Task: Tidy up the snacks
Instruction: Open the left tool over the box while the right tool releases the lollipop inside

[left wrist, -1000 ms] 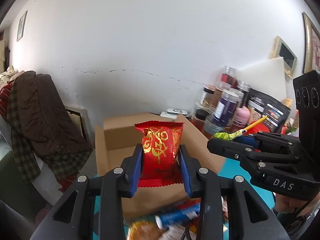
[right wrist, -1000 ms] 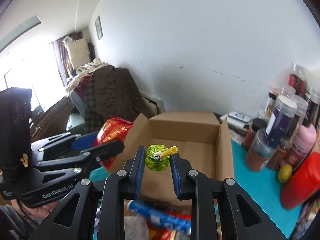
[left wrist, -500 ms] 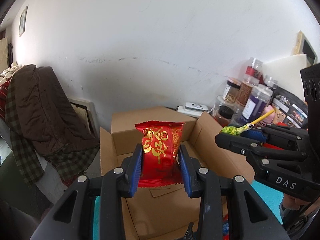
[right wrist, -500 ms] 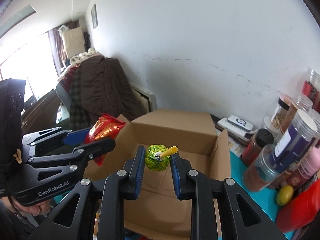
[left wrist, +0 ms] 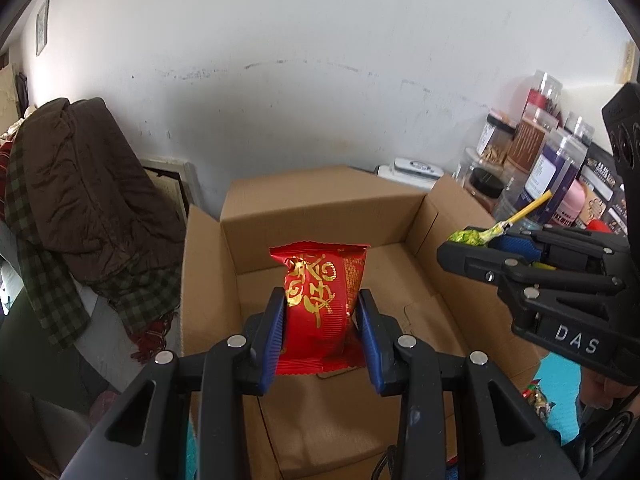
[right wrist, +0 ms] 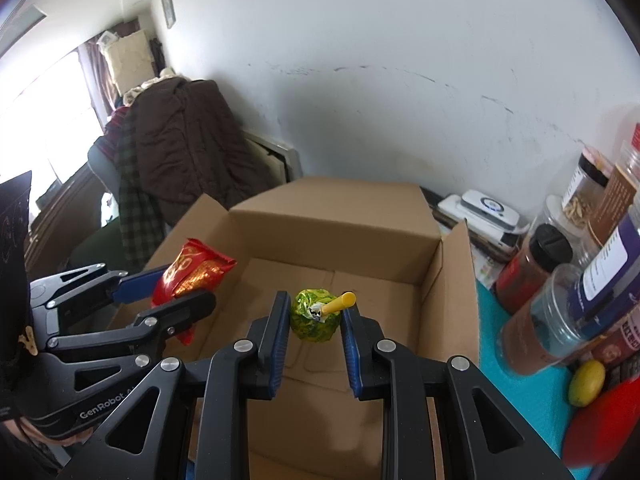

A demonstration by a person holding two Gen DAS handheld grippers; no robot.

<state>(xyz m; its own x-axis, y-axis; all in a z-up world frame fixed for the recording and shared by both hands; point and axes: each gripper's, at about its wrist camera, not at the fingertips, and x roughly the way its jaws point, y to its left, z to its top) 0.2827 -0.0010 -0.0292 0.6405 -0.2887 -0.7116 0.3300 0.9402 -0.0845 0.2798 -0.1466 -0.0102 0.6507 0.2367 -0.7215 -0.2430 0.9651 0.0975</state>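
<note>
An open cardboard box (left wrist: 320,200) (right wrist: 348,212) stands against the wall with a bare floor. My left gripper (left wrist: 322,312) is shut on a red snack packet with gold characters (left wrist: 318,300) and holds it above the box's left half; it also shows in the right wrist view (right wrist: 192,272). My right gripper (right wrist: 315,316) is shut on a green foil lollipop with a yellow stick (right wrist: 314,314), held above the box's middle; in the left wrist view the lollipop (left wrist: 470,236) sits over the box's right wall.
Several jars and bottles (right wrist: 568,280) crowd the teal tabletop (right wrist: 532,396) right of the box, with a yellow lemon-like item (right wrist: 586,376). A white device (right wrist: 484,208) lies behind. A brown coat on a chair (left wrist: 76,184) stands left. Loose snacks (left wrist: 536,396) lie near the box's front.
Both grippers moved forward and over the open box with their snacks still held. The box now fills the lower view and the loose snacks in front have dropped out of sight.
</note>
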